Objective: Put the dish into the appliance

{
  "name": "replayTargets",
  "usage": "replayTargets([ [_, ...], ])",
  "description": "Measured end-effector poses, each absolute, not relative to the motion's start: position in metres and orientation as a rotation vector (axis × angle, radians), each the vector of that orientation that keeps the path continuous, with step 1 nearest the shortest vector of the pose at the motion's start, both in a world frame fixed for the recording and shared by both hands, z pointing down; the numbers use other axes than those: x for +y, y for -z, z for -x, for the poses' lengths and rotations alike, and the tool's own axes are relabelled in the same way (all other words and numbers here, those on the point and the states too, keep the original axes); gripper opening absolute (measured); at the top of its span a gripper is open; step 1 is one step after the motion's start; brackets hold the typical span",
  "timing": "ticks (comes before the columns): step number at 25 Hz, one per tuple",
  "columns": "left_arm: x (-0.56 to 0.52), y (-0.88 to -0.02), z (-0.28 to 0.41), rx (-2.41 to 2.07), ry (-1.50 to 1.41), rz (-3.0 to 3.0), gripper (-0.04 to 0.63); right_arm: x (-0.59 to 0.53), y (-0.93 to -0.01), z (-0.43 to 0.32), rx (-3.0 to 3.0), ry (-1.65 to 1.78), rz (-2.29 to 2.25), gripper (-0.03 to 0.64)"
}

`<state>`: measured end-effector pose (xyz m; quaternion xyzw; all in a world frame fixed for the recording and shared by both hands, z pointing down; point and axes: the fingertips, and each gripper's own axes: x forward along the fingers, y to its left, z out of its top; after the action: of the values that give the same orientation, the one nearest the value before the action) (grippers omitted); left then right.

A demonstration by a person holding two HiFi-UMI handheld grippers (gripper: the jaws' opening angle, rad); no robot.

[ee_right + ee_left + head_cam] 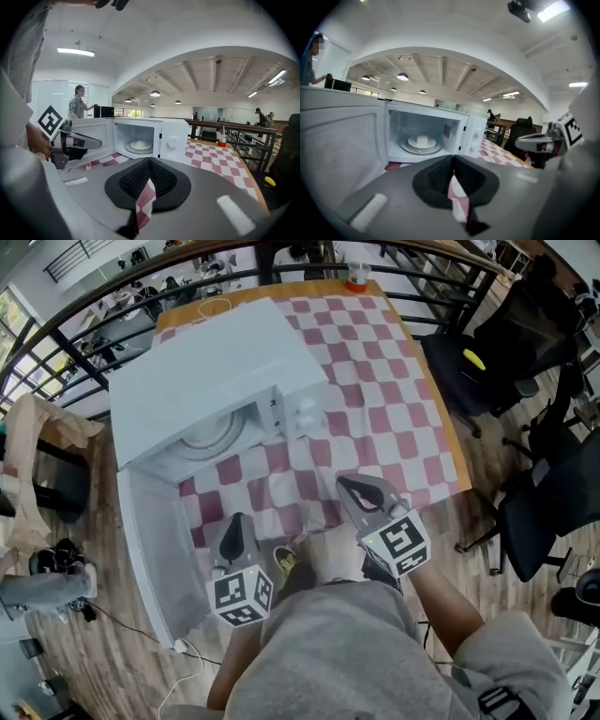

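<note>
Dish [139,145] in microwave [174,139], clearest from gripper views; left gripper [453,159], right gripper [150,161] clenched.

wood plank floor [122,662], black railing [265,263] past the table's [448,432] far edge, black office chairs [539,512] off its right edge, round ceiling lamps [155,93].

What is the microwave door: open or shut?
Open. The door stands out to the left, and the dish sits visible on the turntable inside the microwave.
</note>
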<state>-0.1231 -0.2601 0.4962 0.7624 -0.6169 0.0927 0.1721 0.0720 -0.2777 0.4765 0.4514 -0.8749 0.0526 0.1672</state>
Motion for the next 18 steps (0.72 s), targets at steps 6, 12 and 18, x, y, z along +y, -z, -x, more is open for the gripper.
replayTargets([
  [6,-0.207,-0.489,0.096,-1.760,-0.280,-2.222,0.011,-0.229,-0.476,-0.101,-2.476,-0.140,-1.295,-0.003],
  [12,-0.147,-0.475,0.078,-1.802,-0.284,-2.244,0.011,-0.170,-0.474,-0.115,-2.494,-0.166,-1.314,-0.002],
  [18,-0.094,-0.469,0.068,-1.851,-0.256,-2.206,0.011,-0.122,-0.468,-0.120,-2.524,-0.134,-1.277,-0.002],
])
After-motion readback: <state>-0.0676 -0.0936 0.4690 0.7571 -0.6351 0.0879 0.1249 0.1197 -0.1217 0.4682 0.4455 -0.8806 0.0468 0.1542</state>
